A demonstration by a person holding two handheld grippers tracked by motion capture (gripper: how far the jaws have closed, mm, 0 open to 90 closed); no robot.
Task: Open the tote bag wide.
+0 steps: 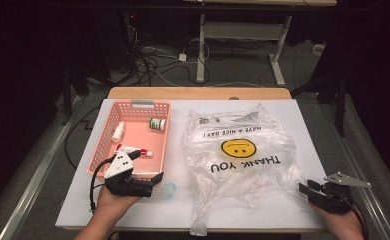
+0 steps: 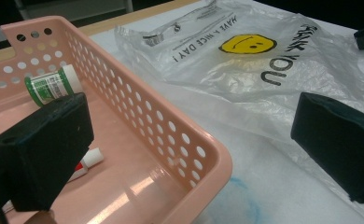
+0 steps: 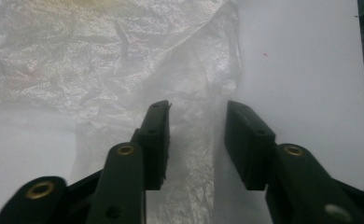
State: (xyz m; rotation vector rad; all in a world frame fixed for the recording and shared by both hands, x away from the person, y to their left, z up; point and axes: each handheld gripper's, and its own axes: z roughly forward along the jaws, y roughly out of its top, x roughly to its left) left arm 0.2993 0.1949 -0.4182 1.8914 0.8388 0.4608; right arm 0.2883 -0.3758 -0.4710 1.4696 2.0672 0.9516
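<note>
A clear plastic bag [image 1: 238,150] printed with a yellow smiley and "THANK YOU" lies crumpled on the white table cover [image 1: 293,115]. My right gripper [image 1: 307,186] sits low at the bag's near right edge. In the right gripper view its jaws stand apart, and a fold of the bag [image 3: 101,56] lies between them without being pinched by the right gripper [image 3: 196,135]. My left gripper [image 1: 147,167] is open wide at the near right corner of a pink basket [image 1: 133,104]. In the left gripper view, the left gripper [image 2: 189,140] straddles the basket rim [image 2: 171,116], with the bag [image 2: 245,70] beyond.
Inside the basket lie a green-labelled white bottle [image 1: 157,123] [image 2: 52,84], a small white bottle [image 1: 118,131] and a red-and-white tube [image 1: 133,150] [image 2: 89,161]. A faint blue mark [image 1: 169,190] is on the cover beside the basket. Cables and desk legs are on the floor behind.
</note>
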